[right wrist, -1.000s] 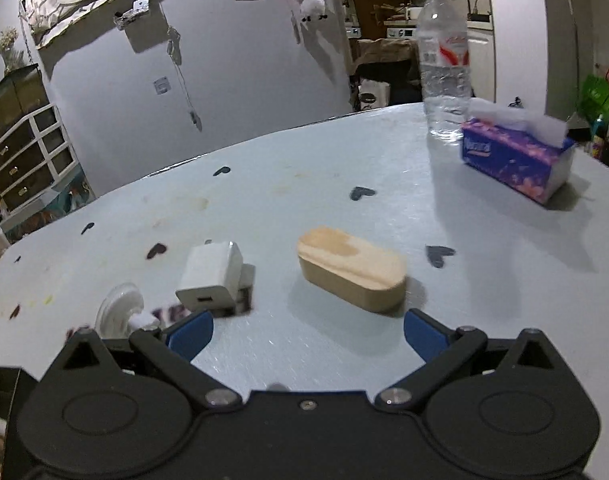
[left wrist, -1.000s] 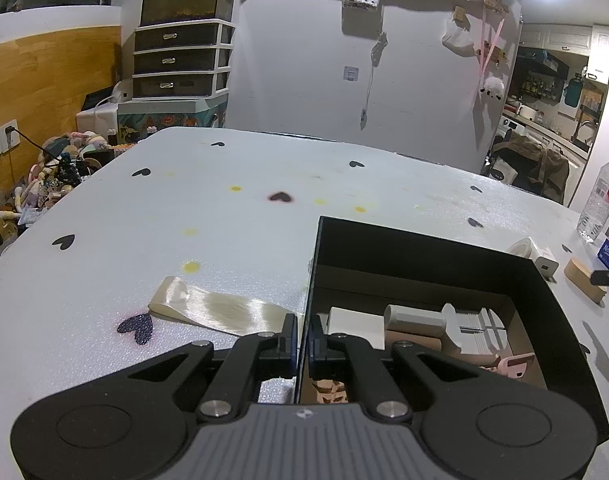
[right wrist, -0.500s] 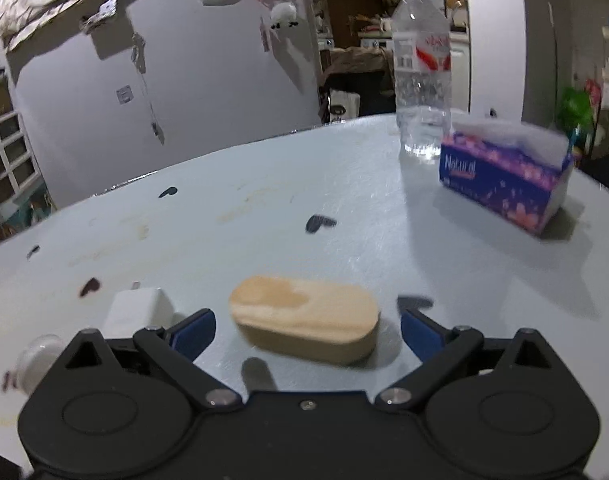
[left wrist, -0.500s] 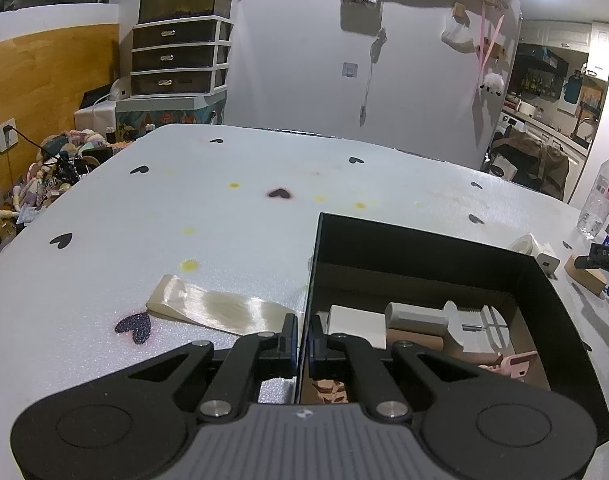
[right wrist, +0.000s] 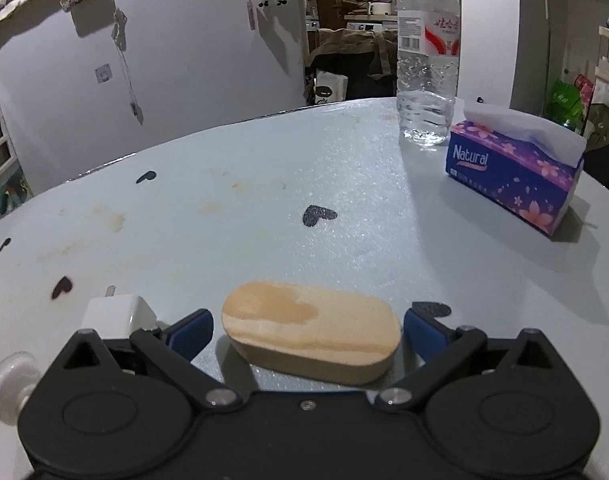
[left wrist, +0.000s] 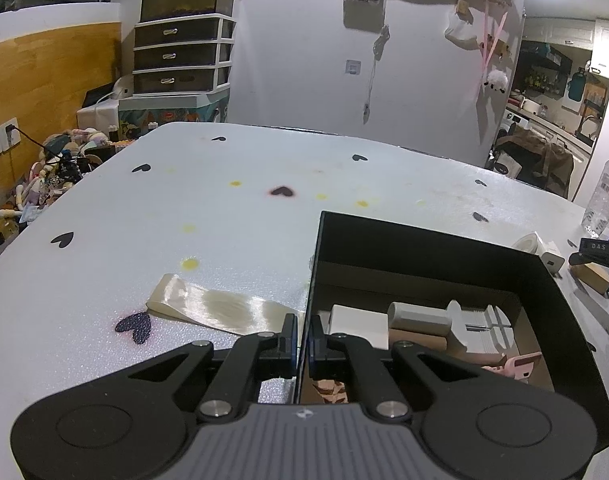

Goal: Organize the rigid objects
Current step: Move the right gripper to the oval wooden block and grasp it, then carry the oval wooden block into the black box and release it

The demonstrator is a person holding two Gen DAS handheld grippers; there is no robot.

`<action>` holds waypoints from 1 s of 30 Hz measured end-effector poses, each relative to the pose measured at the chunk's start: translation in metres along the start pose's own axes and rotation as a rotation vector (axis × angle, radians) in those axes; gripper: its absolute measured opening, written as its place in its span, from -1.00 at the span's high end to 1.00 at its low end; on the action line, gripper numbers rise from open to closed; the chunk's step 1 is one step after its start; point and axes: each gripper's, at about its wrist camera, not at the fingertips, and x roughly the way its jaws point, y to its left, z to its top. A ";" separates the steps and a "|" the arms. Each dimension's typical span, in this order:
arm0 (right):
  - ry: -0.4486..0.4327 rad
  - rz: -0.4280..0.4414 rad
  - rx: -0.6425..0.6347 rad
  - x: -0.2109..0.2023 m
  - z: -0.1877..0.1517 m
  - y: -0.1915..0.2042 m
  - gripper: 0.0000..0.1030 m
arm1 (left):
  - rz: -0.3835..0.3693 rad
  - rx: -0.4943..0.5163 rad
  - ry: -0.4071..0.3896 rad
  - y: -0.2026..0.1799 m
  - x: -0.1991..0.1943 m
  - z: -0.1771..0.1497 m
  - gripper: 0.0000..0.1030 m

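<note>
On the left side, the left gripper (left wrist: 302, 340) is sitting with its jaws pressed together on the near wall of the black box (left wrist: 424, 240), seemingly steadying it; whether the wall's edge is truly pinched between the pads is hard to tell. Inside the box, white blocks and a pink piece are lying already sorted, while a pale ribbon-like strip (left wrist: 220, 310) is lying on the table (left wrist: 184, 208) just beside the box's left wall. Moving right, a white charger plug (right wrist: 118, 314) is lying just left of the right gripper (right wrist: 306, 330), with a round white piece (right wrist: 8, 376) nearer the left edge. The step in hand looks like the pickup of the oval wooden block (right wrist: 310, 338): it is lying flat on the table between the blue pads, the jaws standing wide apart and, as far as can be seen, neither pad touching it. The next move probably calls for closing squarely on the block's rounded ends, then lifting and carrying it leftward into the box. Further right, a water bottle (right wrist: 426, 60) and a purple tissue pack (right wrist: 512, 176) are standing well apart from the work.
</note>
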 end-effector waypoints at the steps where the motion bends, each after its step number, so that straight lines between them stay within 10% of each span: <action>1: -0.003 -0.003 0.000 0.000 0.001 0.000 -0.94 | 0.001 0.001 0.000 0.000 0.000 0.000 0.91; 13: -0.066 0.045 -0.024 -0.038 0.002 0.003 -0.70 | 0.008 0.010 -0.002 0.000 -0.001 0.000 0.91; 30: -0.011 0.603 -0.179 -0.170 -0.018 0.110 -0.70 | 0.004 0.016 -0.021 0.000 -0.006 -0.007 0.91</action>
